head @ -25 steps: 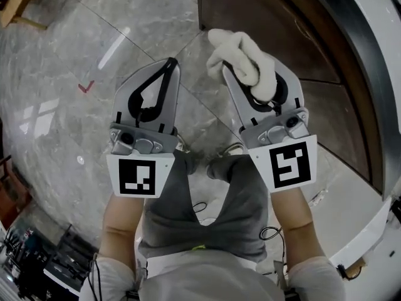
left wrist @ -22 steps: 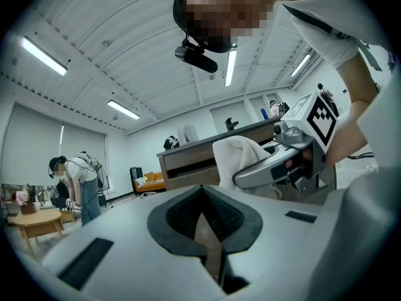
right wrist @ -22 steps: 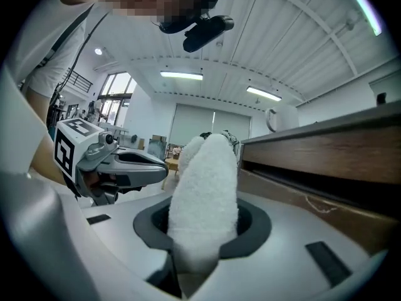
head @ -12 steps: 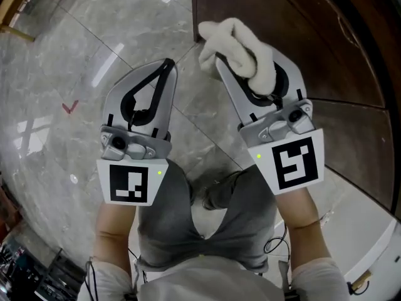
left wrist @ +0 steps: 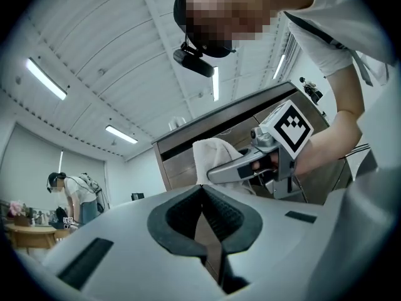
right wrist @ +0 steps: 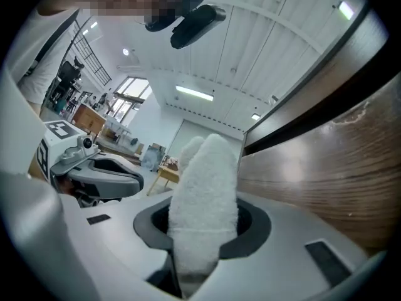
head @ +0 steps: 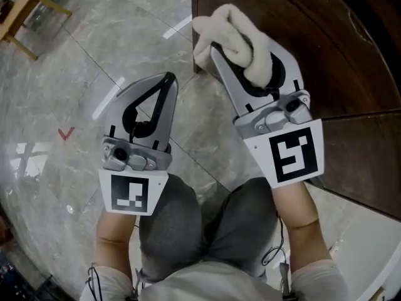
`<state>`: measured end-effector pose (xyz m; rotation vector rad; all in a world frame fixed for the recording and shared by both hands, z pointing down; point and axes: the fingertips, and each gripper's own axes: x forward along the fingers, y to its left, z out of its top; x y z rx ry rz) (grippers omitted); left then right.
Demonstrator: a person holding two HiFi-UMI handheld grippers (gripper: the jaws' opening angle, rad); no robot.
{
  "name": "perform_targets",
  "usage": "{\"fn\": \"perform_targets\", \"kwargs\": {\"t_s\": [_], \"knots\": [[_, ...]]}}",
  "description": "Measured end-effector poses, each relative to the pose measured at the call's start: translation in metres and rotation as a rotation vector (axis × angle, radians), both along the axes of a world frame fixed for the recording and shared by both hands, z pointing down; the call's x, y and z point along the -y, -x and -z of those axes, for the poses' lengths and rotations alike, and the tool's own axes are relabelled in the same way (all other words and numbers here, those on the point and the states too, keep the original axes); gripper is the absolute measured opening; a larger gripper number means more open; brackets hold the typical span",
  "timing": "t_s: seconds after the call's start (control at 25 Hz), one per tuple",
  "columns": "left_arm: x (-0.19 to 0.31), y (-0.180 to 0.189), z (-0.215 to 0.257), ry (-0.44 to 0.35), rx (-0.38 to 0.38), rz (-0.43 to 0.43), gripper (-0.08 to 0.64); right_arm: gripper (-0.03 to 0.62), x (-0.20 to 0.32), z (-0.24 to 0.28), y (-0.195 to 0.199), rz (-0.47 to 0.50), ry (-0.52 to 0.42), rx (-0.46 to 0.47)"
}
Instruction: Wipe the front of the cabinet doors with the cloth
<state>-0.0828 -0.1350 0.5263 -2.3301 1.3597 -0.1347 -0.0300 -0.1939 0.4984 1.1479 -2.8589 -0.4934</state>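
Note:
A fluffy white cloth [head: 237,37] is clamped in my right gripper [head: 220,49], bunched over its fingertips right beside the dark brown wooden cabinet door [head: 301,49]. In the right gripper view the cloth [right wrist: 203,199] stands up between the jaws, with the wood-grain cabinet door [right wrist: 326,168] close on the right. My left gripper [head: 164,80] hovers over the floor to the left, shut with nothing in it. In the left gripper view the closed left gripper [left wrist: 202,196] has empty pads, and the cloth [left wrist: 213,158] shows beyond it against the cabinet [left wrist: 207,140].
Grey marble-look floor tiles [head: 94,55] spread to the left. A wooden table leg [head: 28,8] stands at the far upper left. A white counter edge [head: 360,231] runs at lower right. Another person [left wrist: 69,196] stands far off by a table.
Both grippers have moved up and toward the cabinet. The cloth in the right gripper now overlaps the door's left edge. The left gripper stayed shut and empty.

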Motion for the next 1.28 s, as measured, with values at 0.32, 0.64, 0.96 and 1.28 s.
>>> {"fn": "perform_targets", "kwargs": {"t_s": [0.32, 0.64, 0.96, 1.28], "knots": [[-0.008, 0.016, 0.035, -0.022, -0.034, 0.028, 0.018, 0.138, 0.023, 0.059, 0.014, -0.049, -0.062, -0.035], [-0.021, 0.042, 0.048, -0.042, -0.064, 0.060, 0.018, 0.138, 0.046, 0.077, 0.038, -0.085, -0.069, -0.051], [-0.019, 0.046, 0.041, -0.032, -0.068, 0.068, 0.018, 0.138, 0.066, 0.070, 0.050, -0.105, -0.055, -0.054], [-0.007, 0.022, 0.044, -0.034, -0.069, 0.036, 0.018, 0.137, 0.065, 0.071, 0.032, -0.110, -0.052, -0.023]]}}
